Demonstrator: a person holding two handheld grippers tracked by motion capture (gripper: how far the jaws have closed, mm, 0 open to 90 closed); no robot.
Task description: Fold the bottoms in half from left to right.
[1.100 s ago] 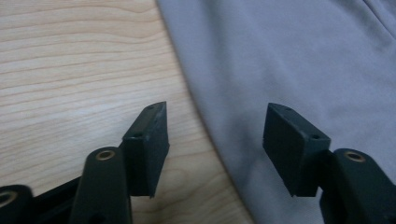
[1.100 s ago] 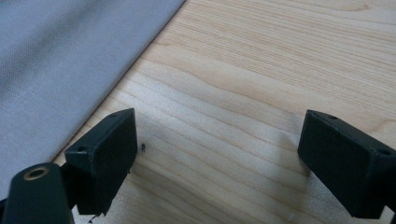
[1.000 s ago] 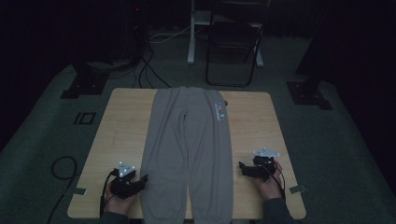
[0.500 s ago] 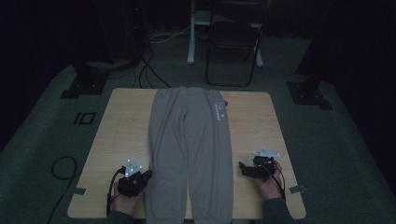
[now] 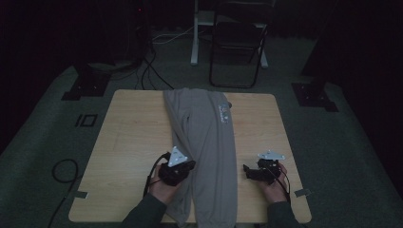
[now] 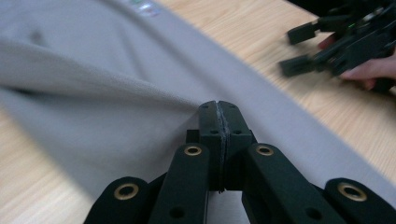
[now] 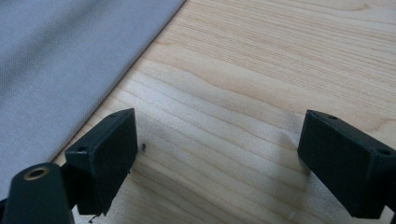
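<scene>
Left gripper pinches the grey cotton trousers lying along the middle of the light wooden table.
Since a moment ago it has moved right, dragging the near left leg inward; jaws fully closed on cloth. Right gripper rests wide open, empty, right of the trousers.

The high view is looking forward and down from above the person's side, taking in the whole tabletop from well back. The left gripper view is sitting very close over the trousers, facing across them toward the right tongs. The right gripper view is hovering near the wood, facing the trousers' edge. All three are sharing the trousers and tabletop.
</scene>
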